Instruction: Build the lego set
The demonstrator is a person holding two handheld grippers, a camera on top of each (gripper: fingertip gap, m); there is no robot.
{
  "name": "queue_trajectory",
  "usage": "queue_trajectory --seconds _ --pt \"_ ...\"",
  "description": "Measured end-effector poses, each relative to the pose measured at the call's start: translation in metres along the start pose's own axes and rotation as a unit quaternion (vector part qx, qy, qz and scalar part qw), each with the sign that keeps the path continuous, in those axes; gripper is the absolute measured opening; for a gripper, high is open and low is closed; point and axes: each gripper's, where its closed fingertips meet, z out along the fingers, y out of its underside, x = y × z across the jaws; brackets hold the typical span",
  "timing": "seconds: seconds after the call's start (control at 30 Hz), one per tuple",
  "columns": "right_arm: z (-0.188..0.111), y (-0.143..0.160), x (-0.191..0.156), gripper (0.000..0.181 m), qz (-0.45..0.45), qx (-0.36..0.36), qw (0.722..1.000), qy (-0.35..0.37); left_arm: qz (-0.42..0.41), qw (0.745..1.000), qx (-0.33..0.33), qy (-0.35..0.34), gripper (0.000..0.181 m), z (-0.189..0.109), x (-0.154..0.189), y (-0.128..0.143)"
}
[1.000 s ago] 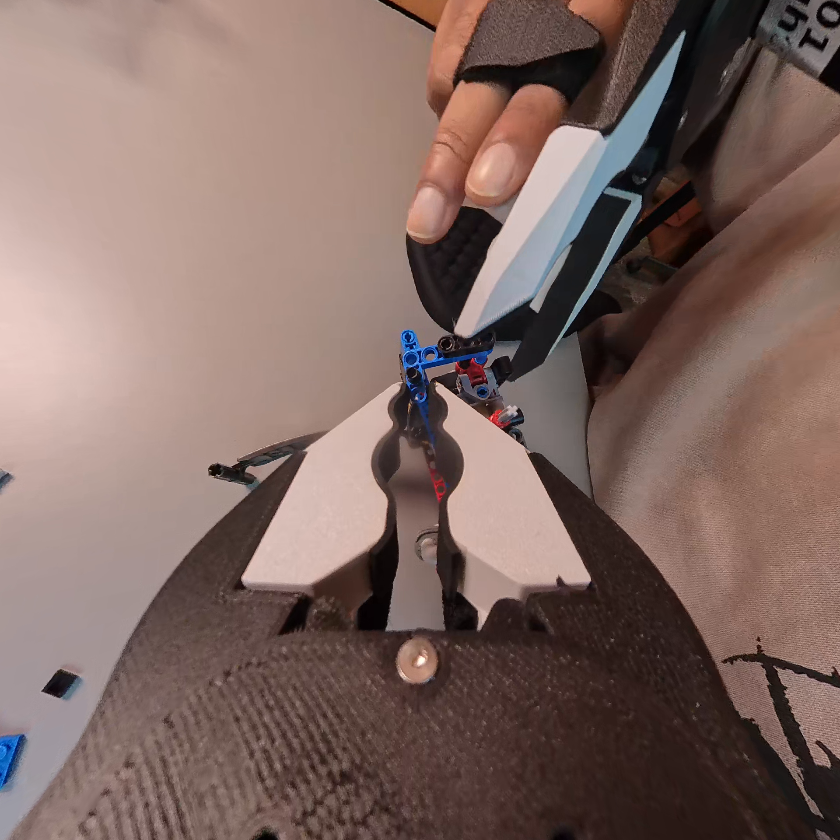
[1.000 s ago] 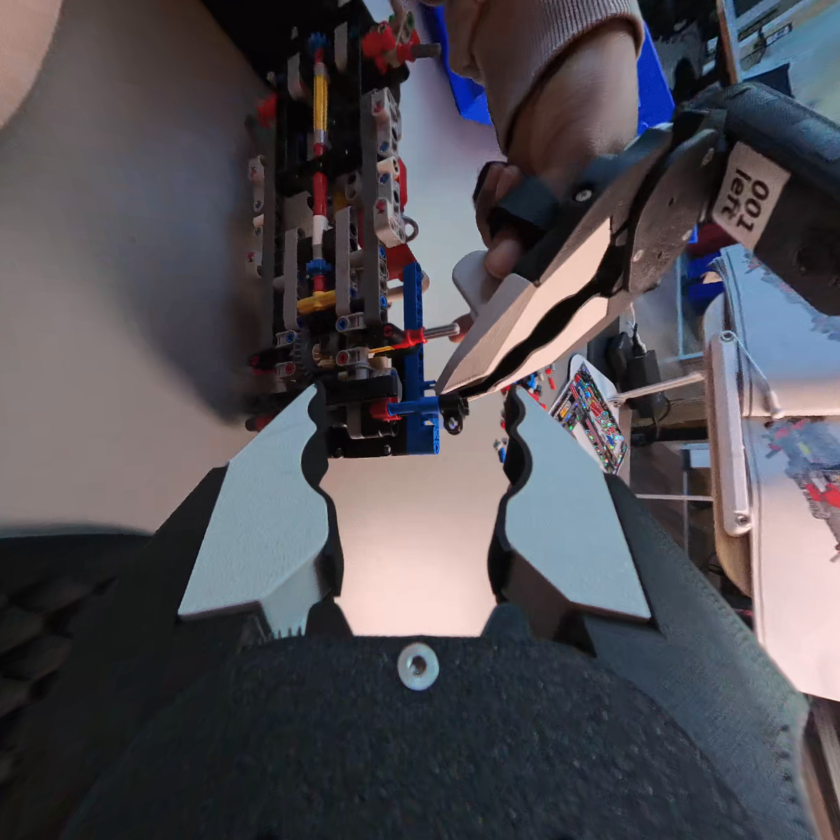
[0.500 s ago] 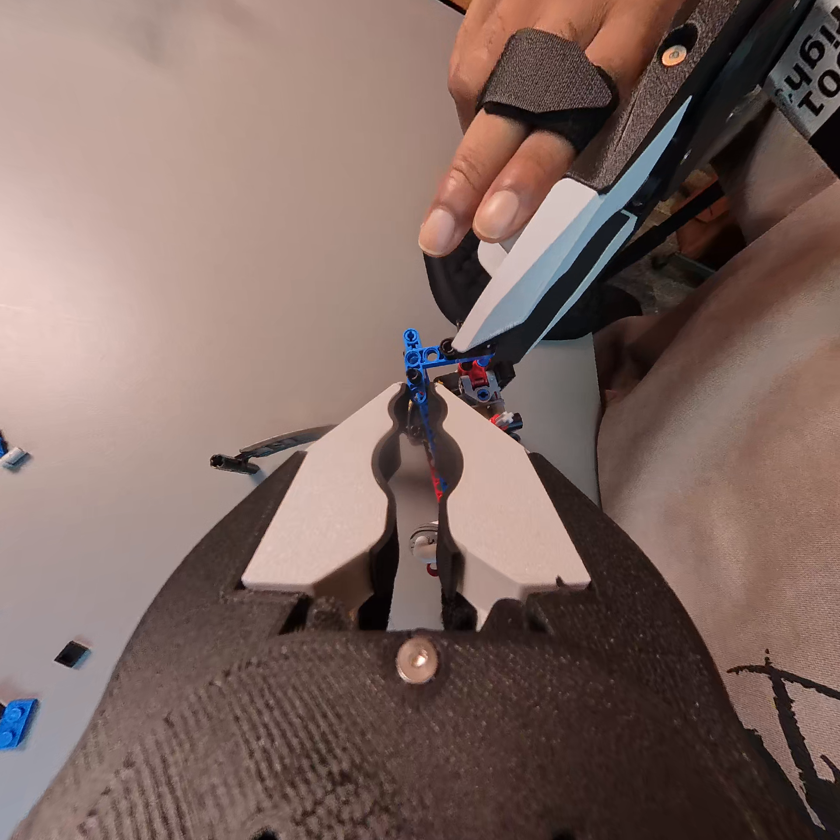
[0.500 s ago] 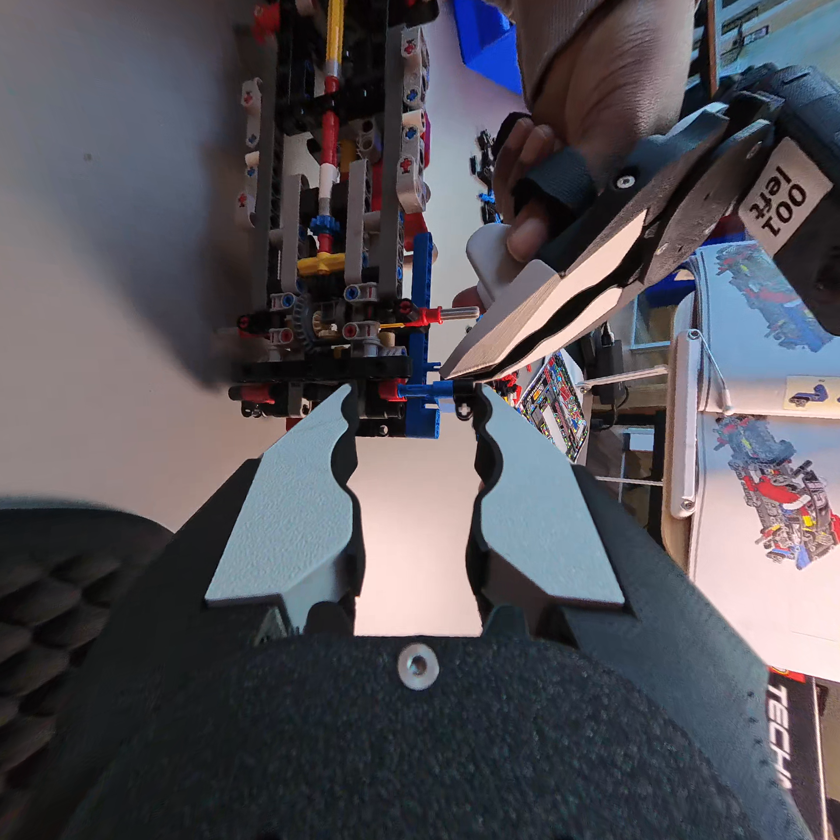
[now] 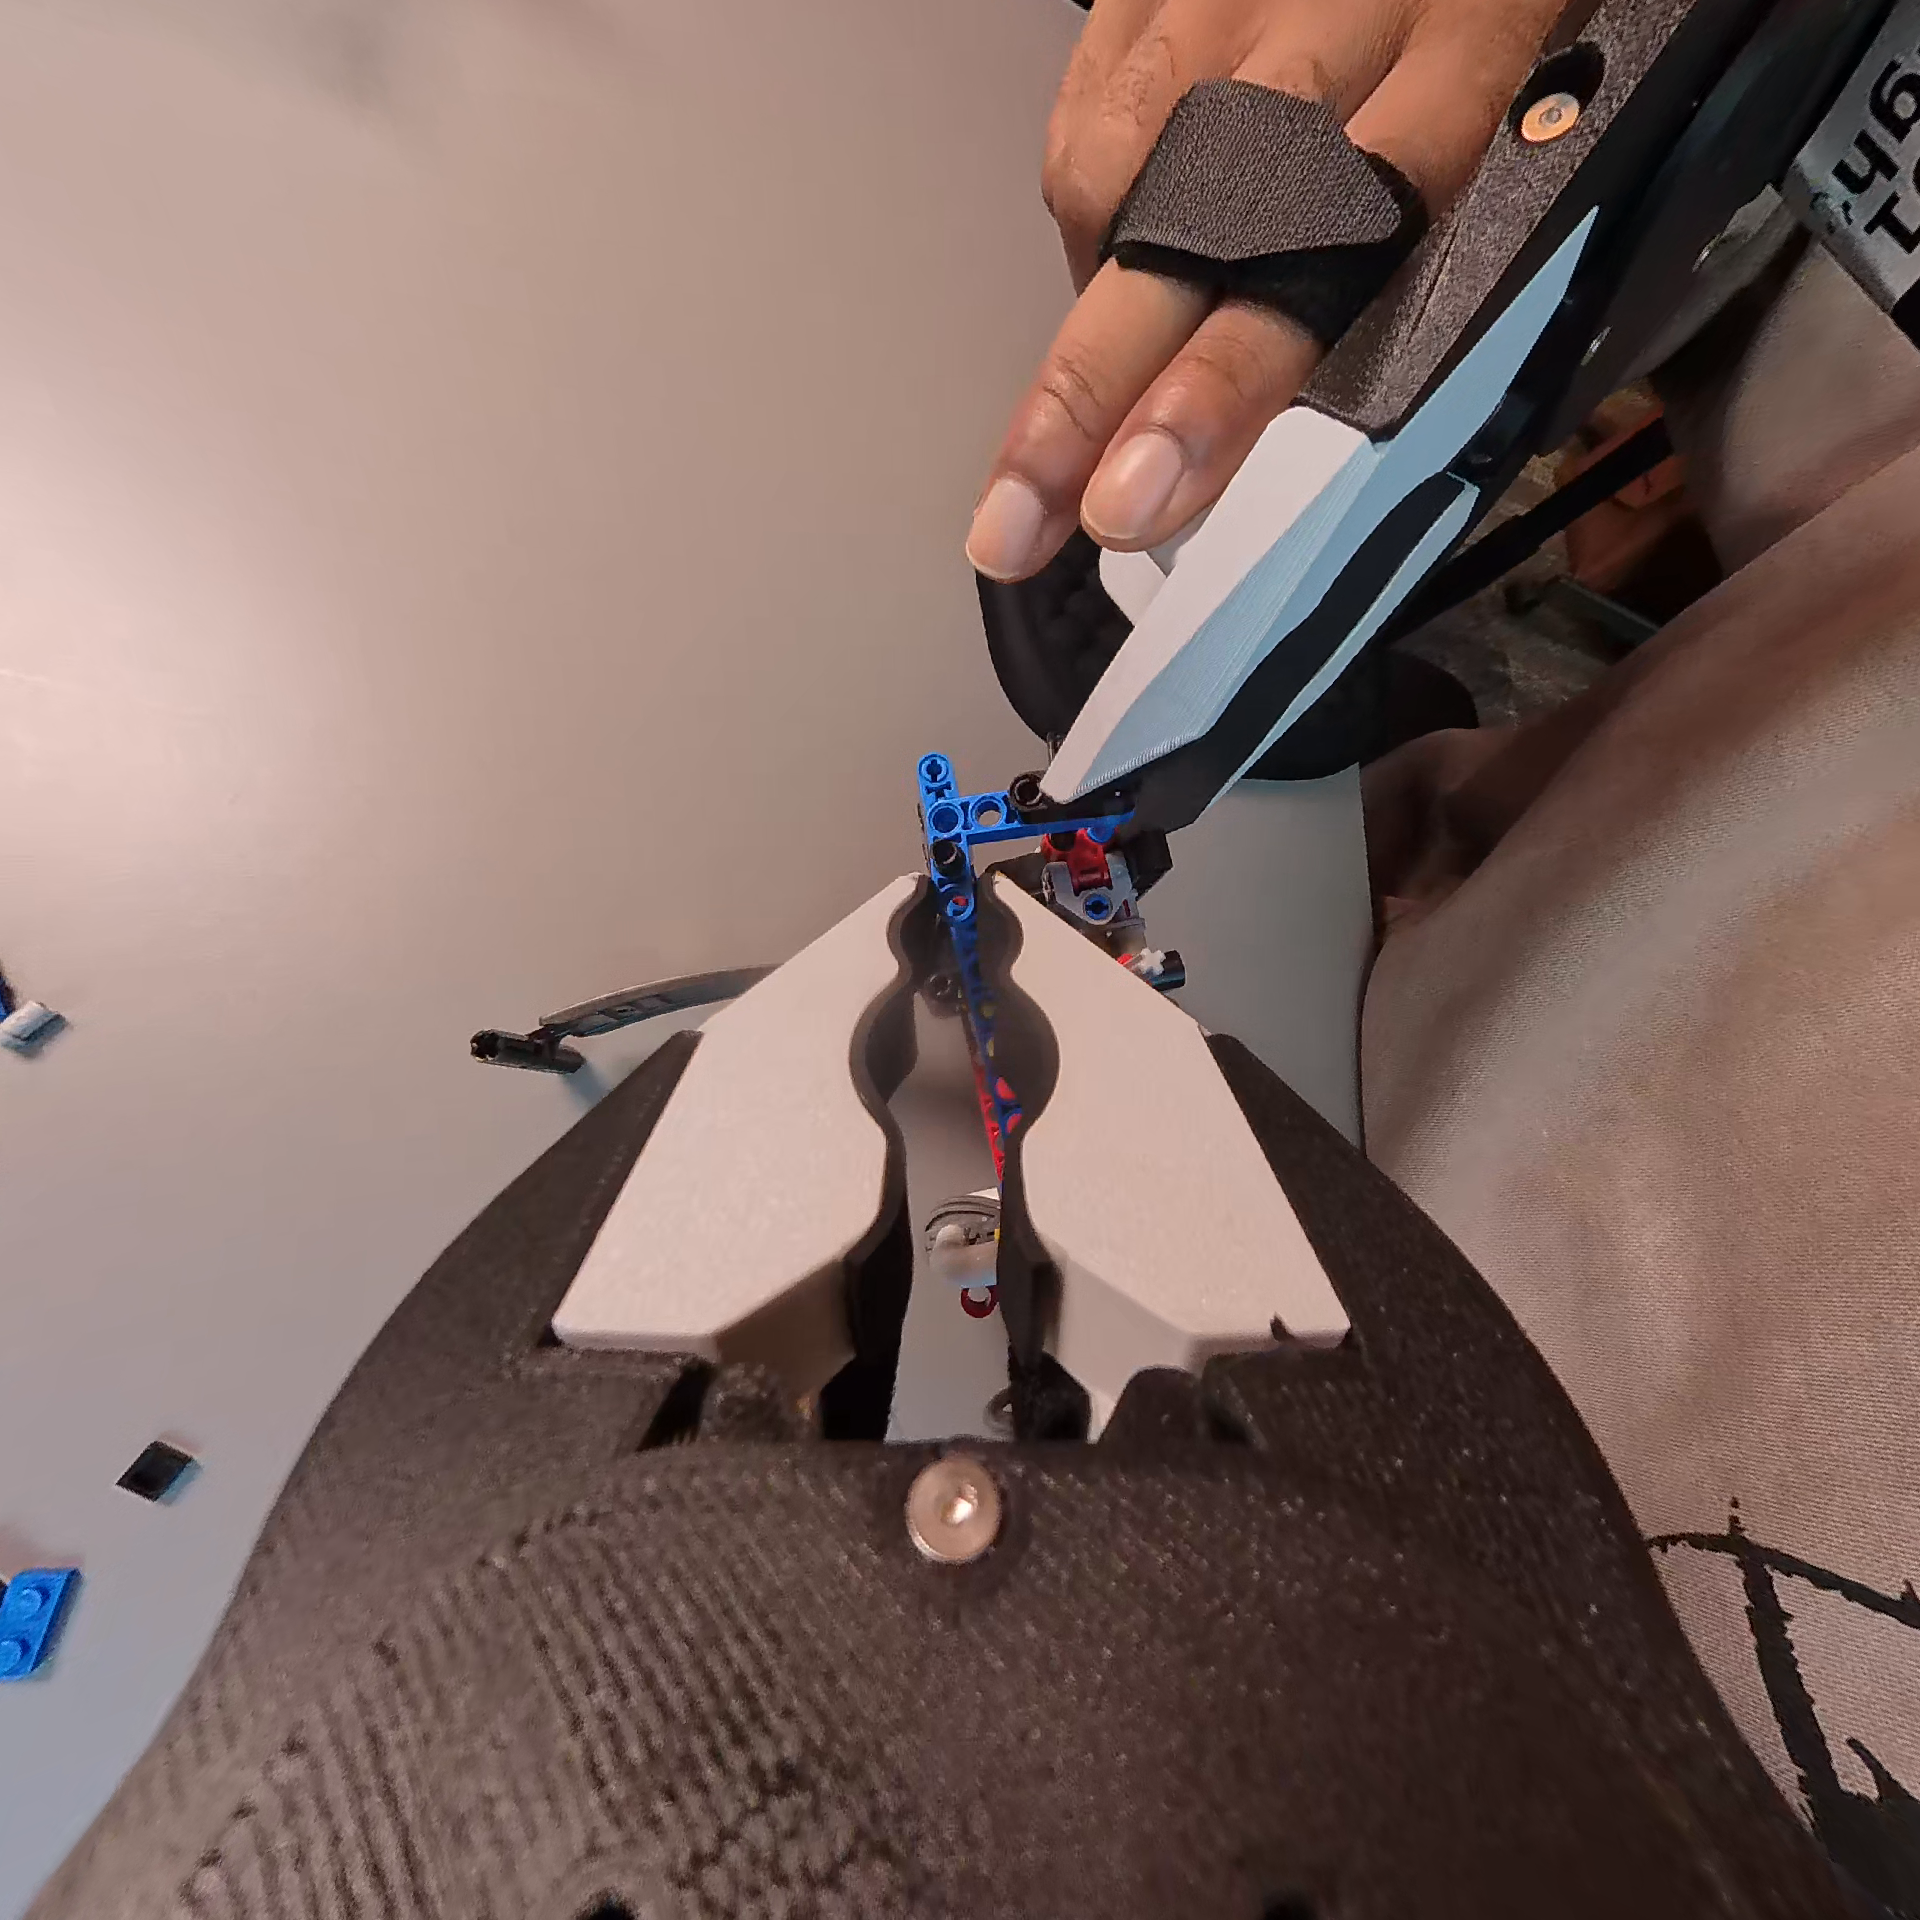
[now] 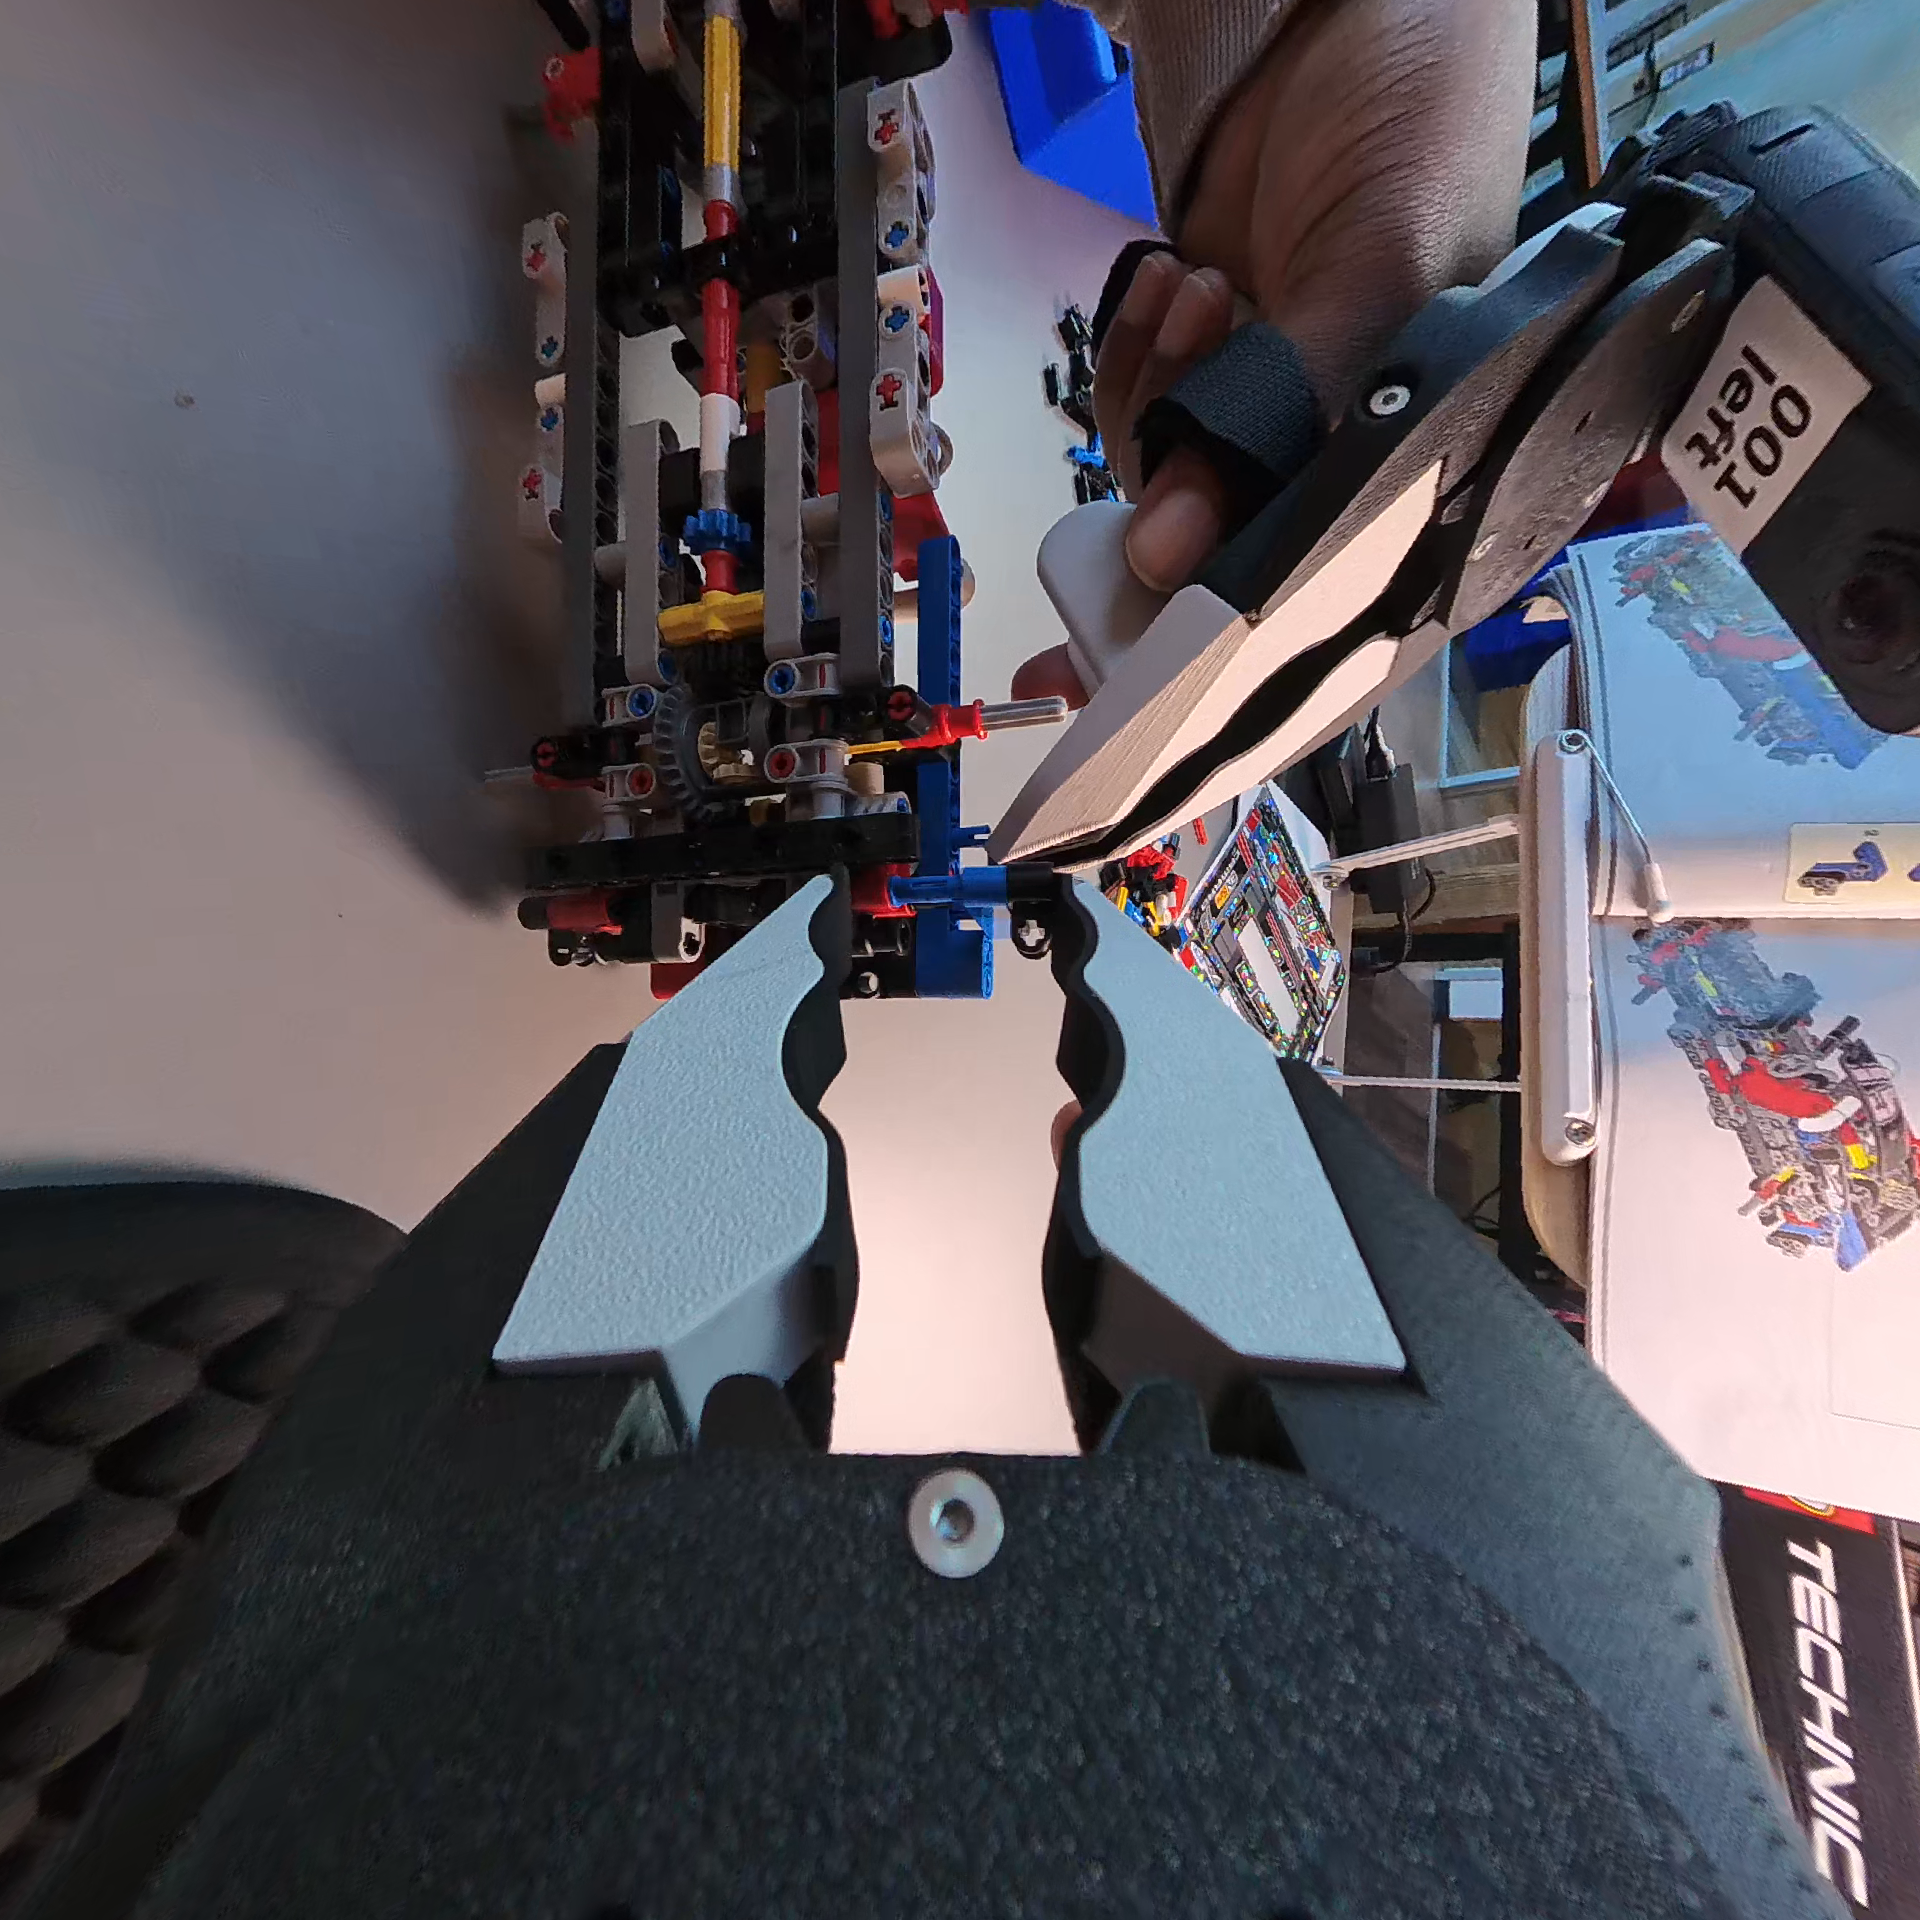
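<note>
A half-built lego chassis lies on the pale worktop, its long axis running away from the right wrist camera, the near end facing the right gripper. A blue beam runs along the chassis's right flank, with a short blue L-shaped piece jutting sideways at the near corner. The left gripper is closed down on the blue beam, steadying the model. The right gripper's jaws stand partly apart, straddling the near corner, one finger by the black cross beam, the other by a small black pin; whether they already touch the parts is hard to tell. To seat the piece well, the right gripper probably should close squarely across the corner and press straight along the pin's axis, while the left keeps the frame from sliding. Loose bricks, including a blue plate, dot the worktop, and an open instruction booklet sits to the right.
</note>
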Motion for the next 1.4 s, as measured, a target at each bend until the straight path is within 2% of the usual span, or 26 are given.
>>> queue_trajectory --seconds 0.37,0.57,0.77,0.9,1.0,1.13,1.3,1.4 --pt "0.001 -0.001 -0.001 0.032 0.011 0.010 1.000 0.008 0.001 1.000 0.004 -0.003 0.005 -0.001 -0.002 0.001" --pt "-0.005 0.001 0.003 0.043 0.068 0.025 0.997 -0.003 -0.005 1.000 0.018 0.002 0.005 -0.002 -0.002 0.000" --pt "-0.003 0.006 0.000 0.048 0.112 0.017 0.992 -0.055 -0.015 0.999 0.036 0.014 0.005 -0.003 0.000 -0.001" --pt "-0.005 0.013 0.008 0.053 0.173 0.032 0.981 -0.082 -0.013 0.997 0.073 0.028 0.016 -0.014 0.003 -0.006" --pt "-0.003 0.016 0.003 0.056 0.231 0.051 0.964 -0.118 -0.003 0.996 0.085 0.024 0.019 -0.022 0.003 -0.001" --pt "0.003 0.011 0.002 0.054 0.296 0.095 0.936 -0.164 0.024 0.996 0.080 0.022 0.020 -0.016 0.006 0.009" --pt "0.007 0.003 -0.003 0.055 0.286 0.096 0.931 -0.206 0.106 0.991 0.084 -0.014 0.016 -0.007 0.008 0.008" --pt "0.008 0.001 -0.003 0.053 0.293 0.099 0.925 -0.220 0.122 0.988 0.086 -0.031 0.011 -0.005 0.004 0.006"
